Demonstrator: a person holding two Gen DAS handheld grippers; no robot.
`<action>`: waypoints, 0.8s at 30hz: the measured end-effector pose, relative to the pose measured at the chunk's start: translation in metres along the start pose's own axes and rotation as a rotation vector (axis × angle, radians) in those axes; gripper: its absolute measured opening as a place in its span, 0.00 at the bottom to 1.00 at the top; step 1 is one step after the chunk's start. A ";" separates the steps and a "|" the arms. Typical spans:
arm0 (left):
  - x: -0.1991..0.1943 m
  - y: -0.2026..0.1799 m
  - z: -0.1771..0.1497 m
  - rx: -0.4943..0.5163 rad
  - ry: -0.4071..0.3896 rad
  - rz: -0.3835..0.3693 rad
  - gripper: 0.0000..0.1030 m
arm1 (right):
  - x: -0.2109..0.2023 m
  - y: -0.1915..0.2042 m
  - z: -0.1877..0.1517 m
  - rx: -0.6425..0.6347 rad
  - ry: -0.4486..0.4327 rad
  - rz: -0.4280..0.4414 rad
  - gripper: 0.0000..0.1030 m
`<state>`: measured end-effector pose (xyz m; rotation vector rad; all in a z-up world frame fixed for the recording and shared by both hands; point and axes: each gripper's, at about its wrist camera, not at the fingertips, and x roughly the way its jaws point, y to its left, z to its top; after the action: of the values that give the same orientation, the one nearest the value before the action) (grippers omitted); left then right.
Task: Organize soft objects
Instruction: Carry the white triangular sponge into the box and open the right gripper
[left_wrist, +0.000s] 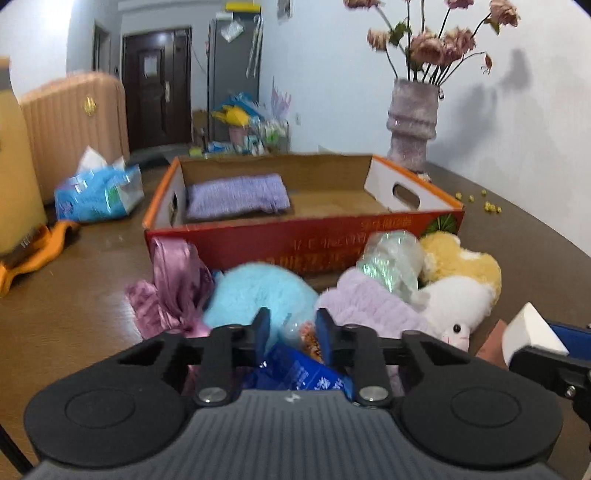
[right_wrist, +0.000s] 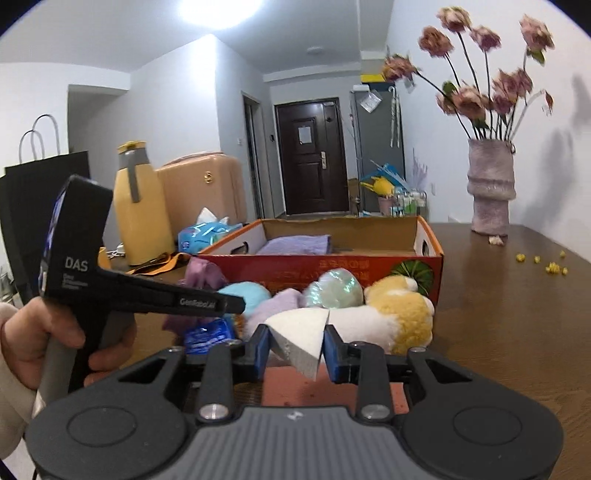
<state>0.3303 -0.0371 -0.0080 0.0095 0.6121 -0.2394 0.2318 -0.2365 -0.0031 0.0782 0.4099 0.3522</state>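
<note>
The right gripper (right_wrist: 294, 341) has its fingers closed on a white foam wedge (right_wrist: 301, 338), just in front of the red cardboard box (right_wrist: 332, 271) on the brown worktop (right_wrist: 517, 332). The left gripper (left_wrist: 293, 328) has its fingers narrow around a blue crinkly snack packet (left_wrist: 295, 363), near a fluffy blue ball (left_wrist: 255, 299). A folded purple knit cloth (left_wrist: 236, 195) lies inside the box. A yellow and white plush toy (right_wrist: 399, 314) lies touching the box's front.
</note>
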 end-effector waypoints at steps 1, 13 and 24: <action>0.000 0.003 -0.002 -0.013 0.003 -0.010 0.13 | 0.004 -0.002 0.000 0.003 0.005 0.002 0.29; -0.098 0.014 0.004 -0.061 -0.246 -0.022 0.01 | -0.024 0.020 0.005 -0.022 -0.064 0.010 0.29; -0.186 0.017 -0.036 -0.072 -0.316 0.012 0.01 | -0.076 0.050 -0.021 -0.020 -0.098 0.012 0.29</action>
<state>0.1668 0.0227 0.0677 -0.0927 0.3056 -0.2023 0.1419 -0.2163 0.0136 0.0777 0.3092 0.3628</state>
